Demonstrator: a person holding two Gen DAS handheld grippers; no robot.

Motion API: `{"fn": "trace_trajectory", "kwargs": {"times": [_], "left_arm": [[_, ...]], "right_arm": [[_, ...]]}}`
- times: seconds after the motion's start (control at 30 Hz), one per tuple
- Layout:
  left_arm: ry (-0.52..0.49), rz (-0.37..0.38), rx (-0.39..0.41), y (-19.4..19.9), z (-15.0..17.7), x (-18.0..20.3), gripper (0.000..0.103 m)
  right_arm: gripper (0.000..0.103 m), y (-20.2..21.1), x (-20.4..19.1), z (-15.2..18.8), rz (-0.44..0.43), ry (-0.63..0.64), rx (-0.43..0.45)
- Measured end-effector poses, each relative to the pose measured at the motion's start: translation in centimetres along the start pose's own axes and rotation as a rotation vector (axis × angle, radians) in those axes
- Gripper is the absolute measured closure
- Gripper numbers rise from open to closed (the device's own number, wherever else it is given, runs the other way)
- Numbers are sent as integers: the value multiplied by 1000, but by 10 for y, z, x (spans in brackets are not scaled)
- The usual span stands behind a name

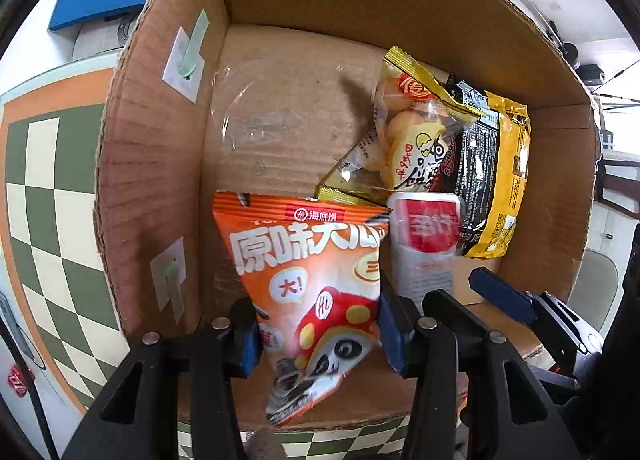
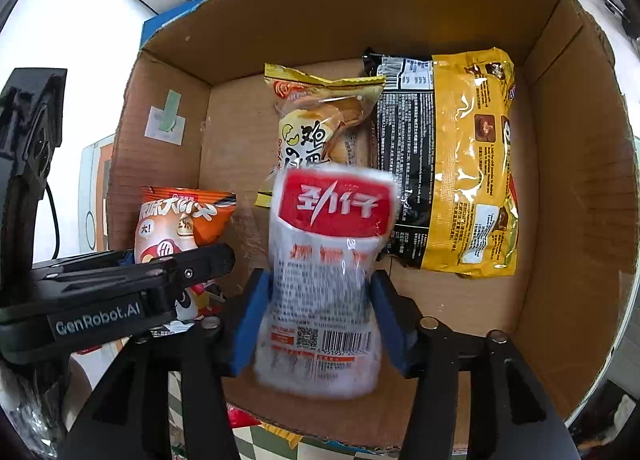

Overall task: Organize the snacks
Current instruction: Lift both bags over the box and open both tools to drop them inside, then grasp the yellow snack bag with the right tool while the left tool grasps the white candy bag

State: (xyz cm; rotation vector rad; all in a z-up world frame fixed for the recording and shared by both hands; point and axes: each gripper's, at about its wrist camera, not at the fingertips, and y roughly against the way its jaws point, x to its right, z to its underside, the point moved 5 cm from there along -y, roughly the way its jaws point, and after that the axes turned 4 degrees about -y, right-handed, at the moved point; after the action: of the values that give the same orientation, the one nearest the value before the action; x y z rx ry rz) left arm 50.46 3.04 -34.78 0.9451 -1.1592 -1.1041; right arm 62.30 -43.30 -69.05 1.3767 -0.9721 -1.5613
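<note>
The left gripper has the orange snack bag between its blue pads, jaws loosened, inside the cardboard box. Just right, the right gripper straddles the white-and-red packet, barely gripped. Beyond it lie the egg-cake bag and yellow noodle pack.

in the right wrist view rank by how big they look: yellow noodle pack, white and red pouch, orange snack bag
1. white and red pouch, though it is nearest the camera
2. yellow noodle pack, close behind
3. orange snack bag, partly hidden
</note>
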Motion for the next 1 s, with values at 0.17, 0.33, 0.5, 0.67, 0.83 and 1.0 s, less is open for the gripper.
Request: {"fn": "trace_trajectory", "kwargs": {"times": [0.17,0.33,0.5,0.67,0.83,1.0], "left_arm": [[14,6,26,8,3,-4,16],[14,-26,77,25,11,-6,15],[3,-51,166,44,22,-1,15],[-23,-143,341,79,39,7,15],[-22,-172,458,104,64,16,15],[-13,-207,531,126,106,13,15]], "right_arm": [[34,1,3,3,25,-13,-12],[14,11,11,8,45,-22,1],[5,33,17,15,91,-3,76],[4,56,13,24,170,64,174],[4,80,7,39,136,81,247],[4,100,3,65,136,106,306]]}}
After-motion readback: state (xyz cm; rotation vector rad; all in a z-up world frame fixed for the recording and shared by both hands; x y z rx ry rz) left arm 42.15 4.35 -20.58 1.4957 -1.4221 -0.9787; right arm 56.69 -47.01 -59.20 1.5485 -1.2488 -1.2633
